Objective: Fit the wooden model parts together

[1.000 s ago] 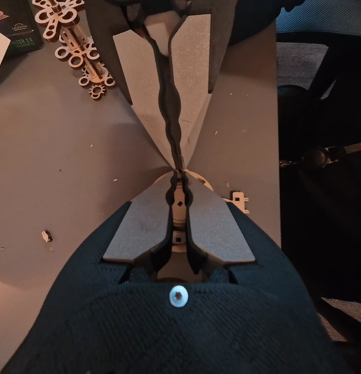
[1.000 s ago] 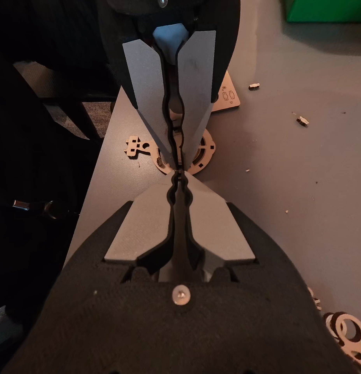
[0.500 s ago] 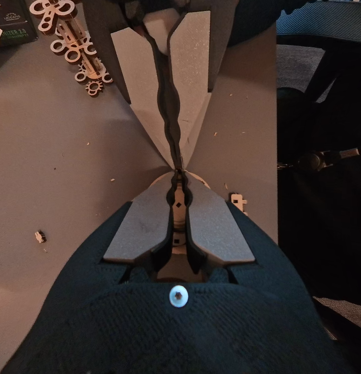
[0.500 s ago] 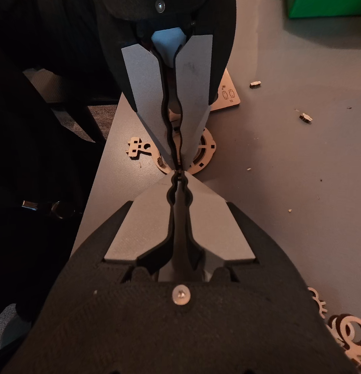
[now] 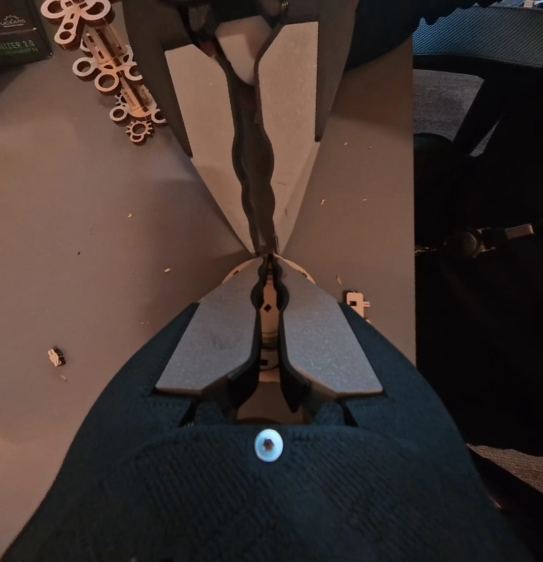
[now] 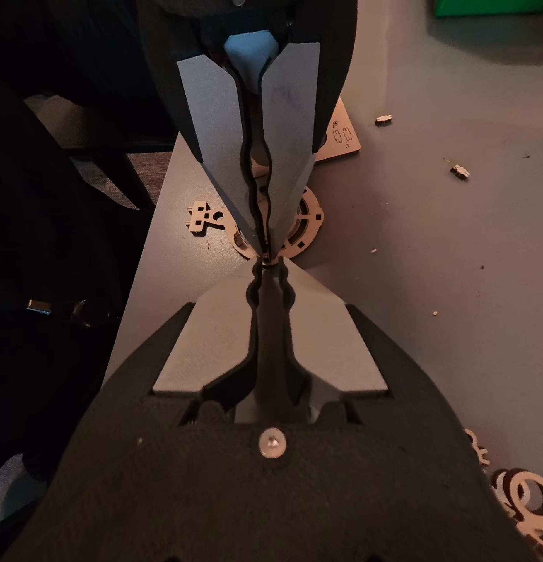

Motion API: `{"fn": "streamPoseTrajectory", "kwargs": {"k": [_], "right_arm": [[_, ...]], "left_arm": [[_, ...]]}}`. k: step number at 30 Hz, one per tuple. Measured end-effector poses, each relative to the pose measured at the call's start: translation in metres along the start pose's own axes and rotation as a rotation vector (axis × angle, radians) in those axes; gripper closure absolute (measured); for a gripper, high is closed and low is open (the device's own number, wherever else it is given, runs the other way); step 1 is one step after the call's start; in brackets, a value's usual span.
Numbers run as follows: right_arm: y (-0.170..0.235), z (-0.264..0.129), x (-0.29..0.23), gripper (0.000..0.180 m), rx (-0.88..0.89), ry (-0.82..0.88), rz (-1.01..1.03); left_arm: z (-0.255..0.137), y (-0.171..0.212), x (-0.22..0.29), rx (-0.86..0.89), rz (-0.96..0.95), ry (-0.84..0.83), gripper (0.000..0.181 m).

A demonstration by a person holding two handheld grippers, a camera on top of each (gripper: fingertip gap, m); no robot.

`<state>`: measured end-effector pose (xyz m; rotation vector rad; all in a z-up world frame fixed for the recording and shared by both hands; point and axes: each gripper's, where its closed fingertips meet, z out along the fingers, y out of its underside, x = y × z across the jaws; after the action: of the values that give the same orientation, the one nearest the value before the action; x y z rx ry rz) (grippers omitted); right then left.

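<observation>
My two grippers meet tip to tip over a round wooden ring part [image 6: 306,225] that lies flat on the grey table [image 6: 416,273]. The ring also shows between my left fingers in the left wrist view [image 5: 268,307]. My left gripper [image 5: 267,258] is shut, pinching a tiny wooden part [image 6: 265,257] at its tips; it enters the right wrist view from the top [image 6: 265,254]. My right gripper [image 6: 269,260] has its tips a narrow gap apart around that part; it comes in from the top of the left wrist view [image 5: 265,248].
A small key-shaped wooden part [image 6: 203,219] lies beside the ring near the table edge, with a dark chair beyond. A wooden sheet [image 6: 343,137], loose bits [image 6: 460,170], a green box [image 6: 492,7], a dark box [image 5: 11,30] and an assembled wooden model [image 5: 112,70] lie around. Both grippers' tips are close together, under 4 cm apart.
The right gripper's jaws have parted slightly; they were pressed together before. Both grippers stay tip to tip over the ring and have drifted only a little.
</observation>
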<state>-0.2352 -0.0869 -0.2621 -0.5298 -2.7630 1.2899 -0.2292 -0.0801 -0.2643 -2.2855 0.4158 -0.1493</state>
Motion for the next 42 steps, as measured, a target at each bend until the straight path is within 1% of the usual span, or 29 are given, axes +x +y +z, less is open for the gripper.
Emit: {"fn": "streamPoseTrajectory", "kwargs": {"k": [6, 12, 42], "right_arm": [[-0.0001, -0.0034, -0.0013, 0.174, 0.008, 0.000, -0.002], [0.0015, 0.0006, -0.0018, 0.180, -0.009, 0.002, -0.006], [0.0002, 0.0009, -0.0033, 0.180, -0.010, -0.014, -0.002]], "left_arm": [[0.0000, 0.0001, -0.0002, 0.000, -0.007, 0.003, 0.181], [-0.0001, 0.0003, -0.0003, 0.000, -0.012, 0.007, 0.181], [-0.0019, -0.0001, -0.0004, 0.009, -0.038, 0.022, 0.180]]}}
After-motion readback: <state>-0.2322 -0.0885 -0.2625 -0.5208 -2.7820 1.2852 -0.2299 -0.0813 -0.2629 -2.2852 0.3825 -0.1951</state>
